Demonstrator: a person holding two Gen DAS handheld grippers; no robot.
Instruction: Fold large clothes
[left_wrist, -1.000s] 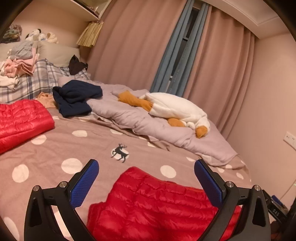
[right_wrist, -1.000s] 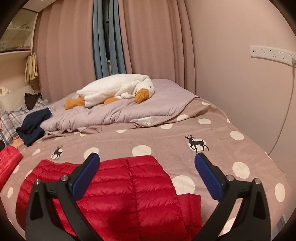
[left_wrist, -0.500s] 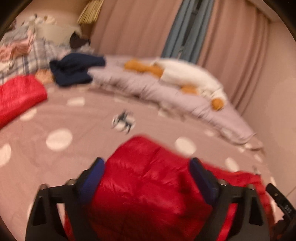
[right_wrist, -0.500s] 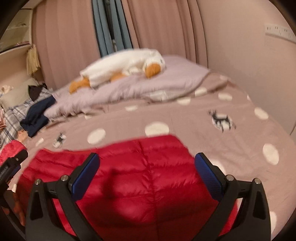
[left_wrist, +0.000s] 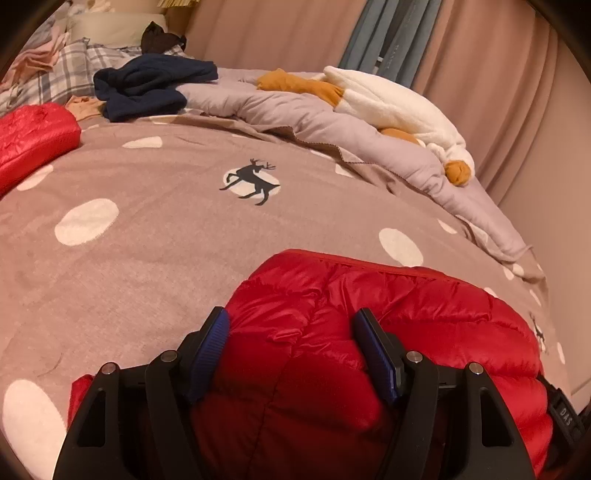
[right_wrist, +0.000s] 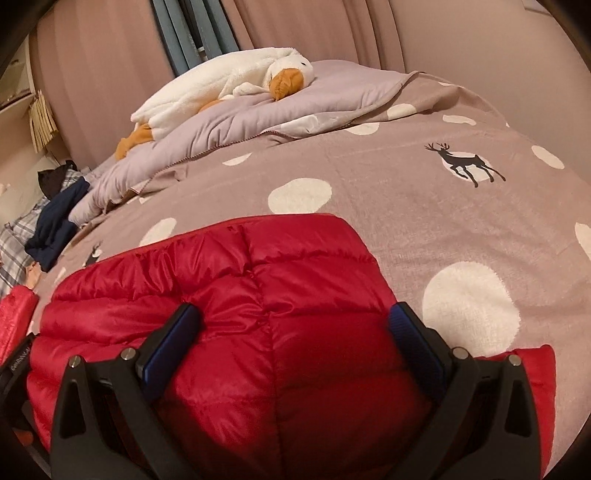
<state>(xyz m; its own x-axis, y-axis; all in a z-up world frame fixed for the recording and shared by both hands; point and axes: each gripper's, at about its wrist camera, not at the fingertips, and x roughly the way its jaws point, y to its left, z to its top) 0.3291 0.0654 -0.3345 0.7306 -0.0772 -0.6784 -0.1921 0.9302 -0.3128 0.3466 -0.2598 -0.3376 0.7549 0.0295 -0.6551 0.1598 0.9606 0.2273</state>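
Observation:
A red quilted down jacket (left_wrist: 388, 306) lies folded on the dotted brown bedspread (left_wrist: 147, 236), near its front edge. My left gripper (left_wrist: 295, 332) is open, low over the jacket's left end, its blue pads either side of a puffed fold. My right gripper (right_wrist: 295, 325) is open too, straddling the same jacket (right_wrist: 280, 266) at its right end. Whether the pads touch the fabric I cannot tell. The near edge of the jacket is hidden under both grippers.
A second red down garment (left_wrist: 33, 133) lies far left. A navy garment (left_wrist: 147, 85), a lilac blanket (left_wrist: 314, 122) and a white plush goose (left_wrist: 391, 99) lie along the far side. Plaid bedding with clothes (left_wrist: 55, 70) is at back left. Curtains and wall close the right.
Both grippers have dropped and moved forward onto the red jacket, which now fills the space between the fingers. The left jaws stand narrower than one second ago.

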